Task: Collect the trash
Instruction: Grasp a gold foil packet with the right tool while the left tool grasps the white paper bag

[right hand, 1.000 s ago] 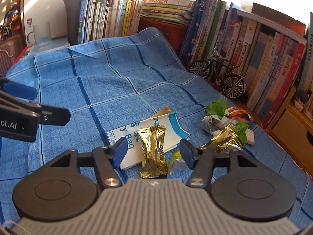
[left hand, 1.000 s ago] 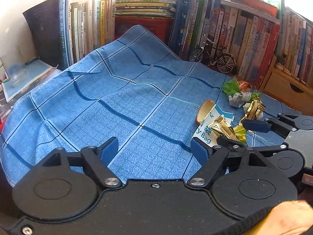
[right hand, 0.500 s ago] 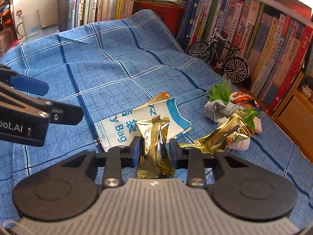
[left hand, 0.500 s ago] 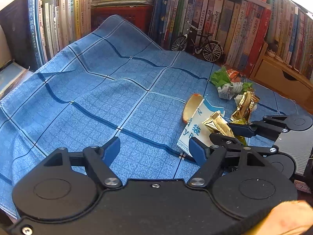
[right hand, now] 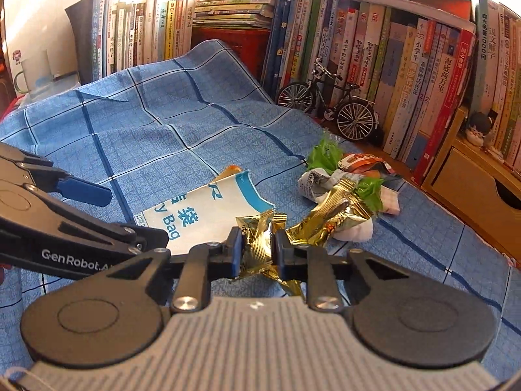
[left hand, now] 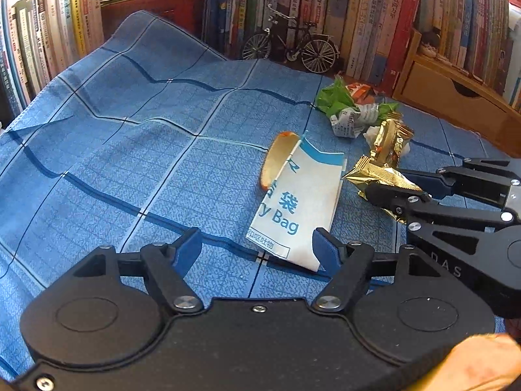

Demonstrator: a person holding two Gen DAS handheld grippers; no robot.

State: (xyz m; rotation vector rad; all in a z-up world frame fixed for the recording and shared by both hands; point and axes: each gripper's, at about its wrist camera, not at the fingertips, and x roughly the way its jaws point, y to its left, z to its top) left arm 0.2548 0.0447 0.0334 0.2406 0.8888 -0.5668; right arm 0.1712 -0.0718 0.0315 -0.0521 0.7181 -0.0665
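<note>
Gold wrapper (right hand: 257, 244) getting pinched as my right tongs (right hand: 257, 249) close, left tongs (left hand: 257, 249) spread over the paper bag (left hand: 299, 205), next job's opening it.

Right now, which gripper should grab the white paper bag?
Left, probably. The left gripper stands open right over the white paper bag, while the right gripper is closing on a gold wrapper.

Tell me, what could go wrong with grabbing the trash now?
The right gripper is closing on only the crinkled middle of the gold wrapper, so it might slip out. The left gripper is open with just a corner of the paper bag between its fingers, so it may pinch the blue cloth instead.
</note>
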